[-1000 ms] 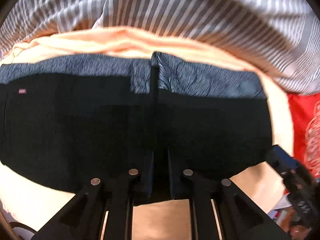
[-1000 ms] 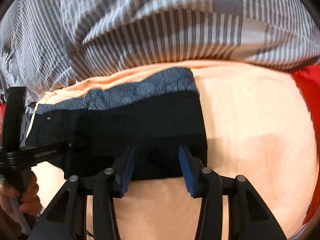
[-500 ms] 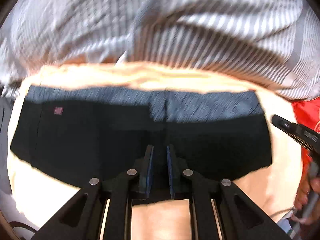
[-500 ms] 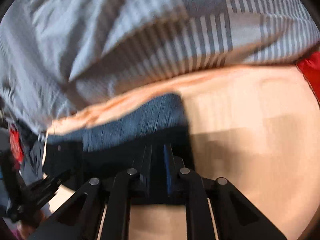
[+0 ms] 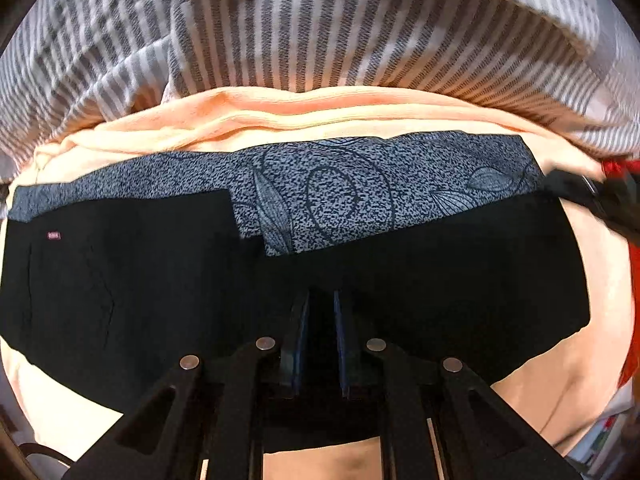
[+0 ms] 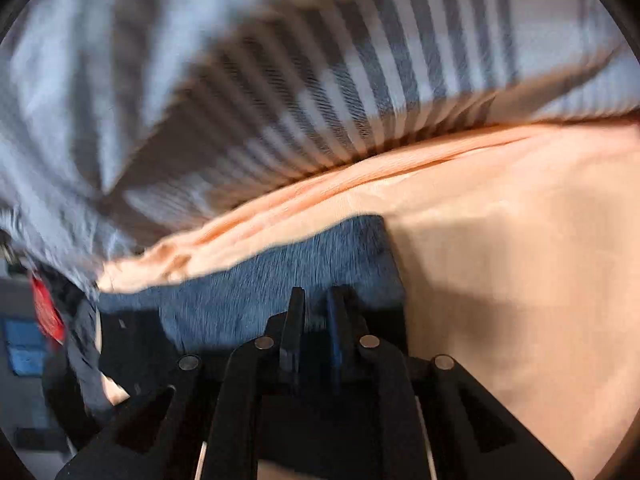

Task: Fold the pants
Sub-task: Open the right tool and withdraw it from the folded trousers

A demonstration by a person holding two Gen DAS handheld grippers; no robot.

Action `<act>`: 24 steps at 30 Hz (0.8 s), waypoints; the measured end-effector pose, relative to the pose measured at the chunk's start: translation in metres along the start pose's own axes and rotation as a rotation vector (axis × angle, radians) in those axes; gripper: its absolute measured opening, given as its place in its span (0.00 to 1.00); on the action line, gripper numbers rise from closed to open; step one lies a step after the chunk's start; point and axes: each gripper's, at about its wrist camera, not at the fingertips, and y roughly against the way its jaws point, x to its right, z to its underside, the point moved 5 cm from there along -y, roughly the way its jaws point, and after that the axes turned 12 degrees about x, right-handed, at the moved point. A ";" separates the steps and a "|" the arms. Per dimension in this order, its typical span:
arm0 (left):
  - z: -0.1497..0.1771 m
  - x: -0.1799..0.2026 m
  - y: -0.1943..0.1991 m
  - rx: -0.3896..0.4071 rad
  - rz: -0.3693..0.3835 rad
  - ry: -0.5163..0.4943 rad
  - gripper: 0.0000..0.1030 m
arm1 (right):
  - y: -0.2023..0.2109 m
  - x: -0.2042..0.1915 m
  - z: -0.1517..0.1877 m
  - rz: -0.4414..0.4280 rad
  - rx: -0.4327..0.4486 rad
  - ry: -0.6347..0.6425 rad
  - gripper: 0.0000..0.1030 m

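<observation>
On the peach bedsheet [image 5: 568,396], I'm pinching the near hem of the black pants with the grey speckled lining [image 5: 460,280].
Left gripper [image 5: 319,300] and right gripper [image 6: 314,300] are both clamping fabric, so the edge lifts evenly for folding.

A bed spread with a peach sheet [image 5: 568,392] carries black pants [image 5: 140,292], folded into a wide band, their grey-blue patterned side [image 5: 348,196] turned up along the far edge. Beyond the pants the sheet bunches into ridges against a heap of grey-and-white striped bedding [image 5: 340,28]. From the right wrist view, blurred, bare sheet [image 6: 520,280] stretches to the right of the pants [image 6: 248,304].
</observation>
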 end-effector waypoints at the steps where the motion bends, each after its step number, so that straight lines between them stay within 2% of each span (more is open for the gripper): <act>1: 0.000 -0.002 0.001 -0.003 0.003 0.017 0.13 | 0.007 -0.004 0.007 0.002 0.000 0.020 0.12; 4: 0.007 -0.012 0.010 0.003 -0.016 0.026 0.13 | 0.013 -0.011 0.036 0.023 -0.052 0.096 0.19; 6: 0.011 -0.012 0.013 0.007 -0.023 0.018 0.14 | 0.001 -0.010 0.054 0.041 -0.087 0.127 0.31; 8: 0.018 -0.015 0.026 0.008 -0.044 0.020 0.14 | -0.006 -0.010 0.058 0.053 -0.051 0.161 0.32; 10: 0.023 -0.017 0.040 -0.001 -0.062 0.040 0.14 | -0.009 -0.012 0.056 0.037 -0.064 0.161 0.38; 12: 0.031 -0.020 0.056 0.000 -0.067 0.067 0.14 | -0.011 -0.016 0.055 -0.011 -0.094 0.169 0.57; 16: 0.059 -0.033 0.101 -0.009 -0.111 0.122 0.14 | -0.016 -0.028 0.059 -0.027 -0.140 0.229 0.65; 18: 0.075 -0.037 0.120 -0.025 -0.121 0.164 0.14 | -0.017 -0.034 0.061 -0.045 -0.146 0.243 0.74; 23: 0.118 -0.043 0.173 -0.050 -0.143 0.276 0.14 | -0.017 -0.049 0.062 -0.009 -0.198 0.301 0.78; 24: 0.124 -0.044 0.182 -0.052 -0.145 0.286 0.25 | -0.010 -0.052 0.060 -0.031 -0.215 0.288 0.79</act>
